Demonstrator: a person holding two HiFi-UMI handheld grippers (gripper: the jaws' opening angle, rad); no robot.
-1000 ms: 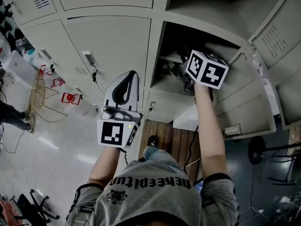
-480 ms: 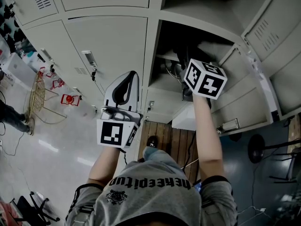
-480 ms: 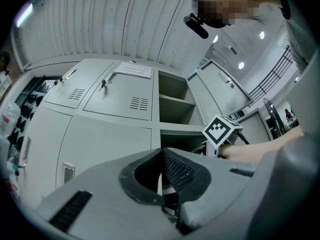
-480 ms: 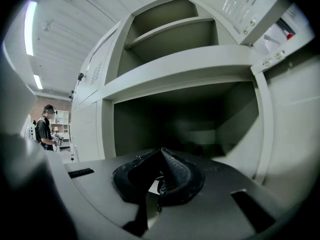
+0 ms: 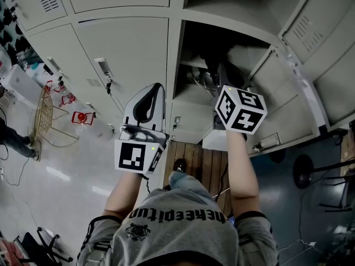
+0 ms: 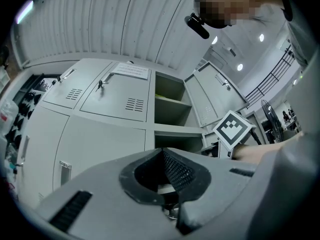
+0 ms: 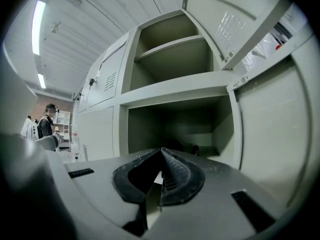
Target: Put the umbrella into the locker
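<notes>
Head view: left gripper [image 5: 155,88] is held out in front of the closed locker doors [image 5: 125,51], pointing up, jaws together, nothing in them. The marker cube [image 5: 239,110] on the right tool sits at the mouth of the open locker [image 5: 222,29] compartment; its jaws are hidden behind the cube here. A dark shape deep in that compartment looks like the umbrella [image 5: 217,65], but detail is too dim to tell. Thin cables [image 5: 198,82] hang just beside it. The open door [image 5: 288,101] swings out to the right. Below are a wooden slat platform [image 5: 199,168], a gold wire basket [image 5: 44,112] on the floor at left, and the person's grey shirt [image 5: 177,231].

Left gripper view: the jaws are closed tip to tip and empty. Ahead are closed doors, one with a paper notice [image 6: 131,70] and a key [image 6: 100,84]. The open compartments [image 6: 170,96] lie to the right. The cube [image 6: 232,129] and a forearm [image 6: 260,151] show at right.

Right gripper view: right gripper [image 7: 161,154] has its tips pressed together, holding nothing. It points into the lower open compartment [image 7: 180,124]. Dark lumps [image 7: 172,145] rest on that compartment's floor at the back, apart from the jaws. The upper compartment [image 7: 170,49] has a bare shelf. A person [image 7: 47,124] stands far off at left.
</notes>
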